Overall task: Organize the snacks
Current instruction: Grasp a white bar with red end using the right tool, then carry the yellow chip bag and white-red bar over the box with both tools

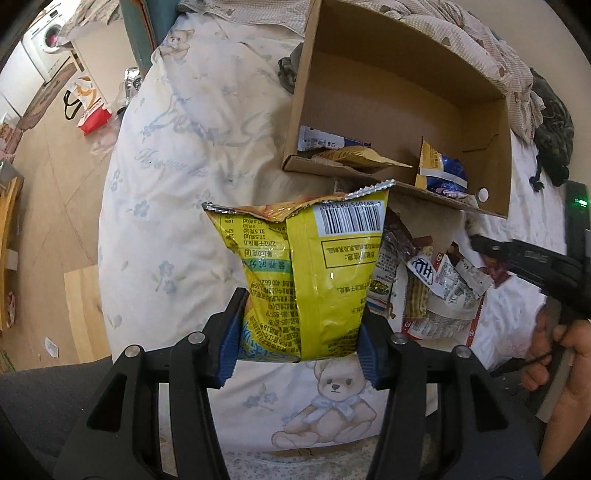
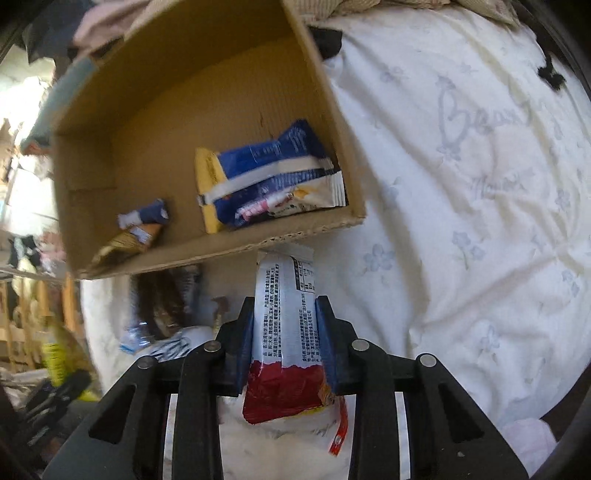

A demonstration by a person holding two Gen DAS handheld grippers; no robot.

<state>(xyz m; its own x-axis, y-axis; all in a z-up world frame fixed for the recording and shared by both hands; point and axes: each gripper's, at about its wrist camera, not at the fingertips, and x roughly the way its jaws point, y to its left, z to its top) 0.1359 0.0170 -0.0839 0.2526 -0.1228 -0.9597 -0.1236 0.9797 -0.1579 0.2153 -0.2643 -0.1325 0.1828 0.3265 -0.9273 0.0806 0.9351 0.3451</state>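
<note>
My left gripper (image 1: 297, 332) is shut on a yellow snack bag (image 1: 306, 273), which hangs above the bed with its barcode side facing the camera. Just beyond it stands an open cardboard box (image 1: 480, 158) holding a few packets. A heap of loose snack packets (image 1: 436, 291) lies on the sheet to the right of the bag. My right gripper (image 2: 286, 332) is shut on a white and red snack packet (image 2: 286, 317), held just in front of the cardboard box (image 2: 258, 242). A blue and white packet (image 2: 273, 177) lies inside the box.
A white quilt with bear and flower prints (image 1: 173, 206) covers the bed under everything. Crumpled checked fabric (image 1: 476, 33) and dark cloth (image 1: 552, 129) lie behind the box. A hand (image 1: 561, 354) holds the right gripper's body at the right edge. Floor with bags (image 1: 86, 107) lies left.
</note>
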